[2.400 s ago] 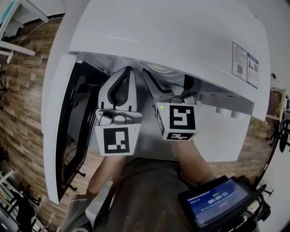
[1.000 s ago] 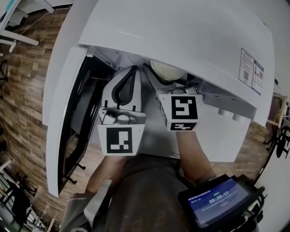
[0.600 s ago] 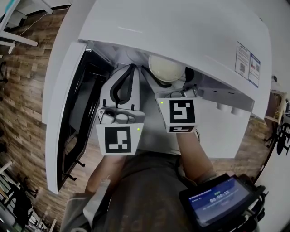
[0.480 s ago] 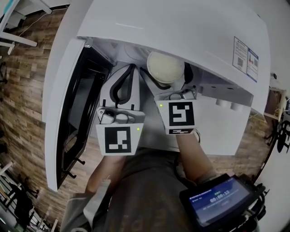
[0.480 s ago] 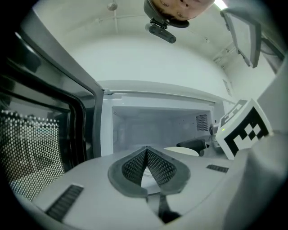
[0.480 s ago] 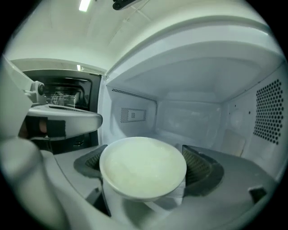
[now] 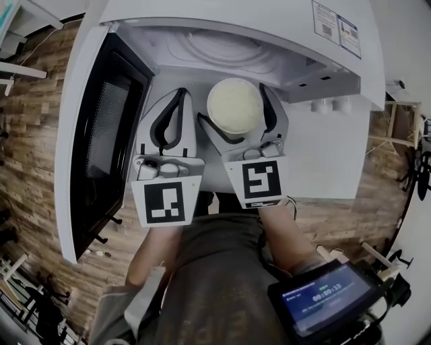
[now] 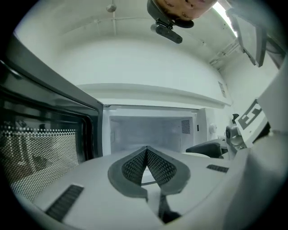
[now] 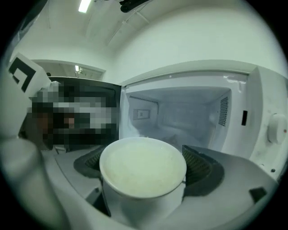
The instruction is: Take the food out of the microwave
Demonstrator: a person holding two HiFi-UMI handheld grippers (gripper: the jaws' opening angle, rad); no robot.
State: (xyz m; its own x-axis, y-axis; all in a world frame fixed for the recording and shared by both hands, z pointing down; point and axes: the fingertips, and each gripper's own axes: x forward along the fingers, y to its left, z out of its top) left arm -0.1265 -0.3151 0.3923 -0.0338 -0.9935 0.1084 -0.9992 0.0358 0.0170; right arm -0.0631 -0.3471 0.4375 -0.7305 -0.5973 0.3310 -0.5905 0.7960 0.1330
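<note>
The right gripper [image 7: 232, 101] is clamped on a round white bowl filled with pale, creamy food [image 9: 143, 168]. It is held clear of the white microwave [image 7: 202, 8], just in front of the open mouth and above the back of the white worktop [image 7: 330, 162] the oven seems to stand on. The left gripper [image 7: 179, 94] sits just beside it with its jaws pressed together on nothing.

The spill is what I'd worry about. The food comes close to the rim, so any tilt of the wrist while carrying it off would slop it over the edge. The bowl's wall is smooth and round and only two pads hold it, one on each side, so I'd guess it could swivel or slide down if the squeeze eases. The left gripper is near enough to knock it, and the dark glass microwave door [image 7: 101, 135] stands swung out on the left side — a careless sweep that way would meet it.

The right gripper view shows what the head view cannot: the ribbed pads bearing on the bowl's sides below the rim, and the cavity behind it bare, nothing more to fetch. The left gripper view confirms the shut, empty jaws and shows the perforated screen of the door close by. Only the head view shows the two grippers side by side — and how far out of the oven the bowl has come, with the worktop's front edge near the person's body.
</note>
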